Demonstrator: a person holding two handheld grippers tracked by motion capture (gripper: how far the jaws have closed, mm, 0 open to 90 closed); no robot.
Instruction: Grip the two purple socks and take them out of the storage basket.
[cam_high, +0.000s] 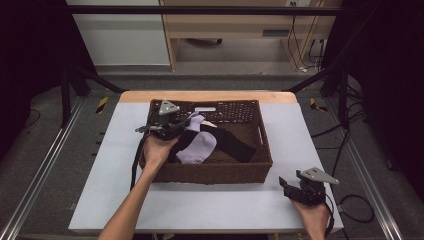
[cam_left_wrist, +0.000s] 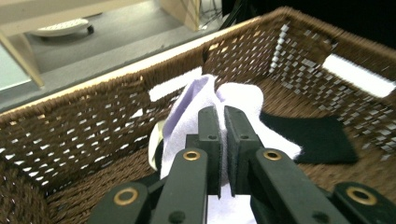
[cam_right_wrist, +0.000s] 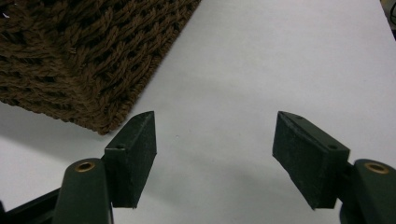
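Our left gripper (cam_left_wrist: 223, 116) pinches the lilac sock (cam_left_wrist: 196, 100) inside the wicker basket (cam_high: 210, 172); that thin fold could slip free, or snag the black sock (cam_high: 235, 144) beside it. Our right gripper (cam_right_wrist: 215, 154) gapes empty over the white table (cam_high: 210, 205), grey floor beyond

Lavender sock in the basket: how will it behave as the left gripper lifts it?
Probably floppy: the lavender sock bunches and folds where the left gripper pinches it. Likely light, being thin fabric. The loose end lies on the black sock, so it may drag that along or catch the basket weave.
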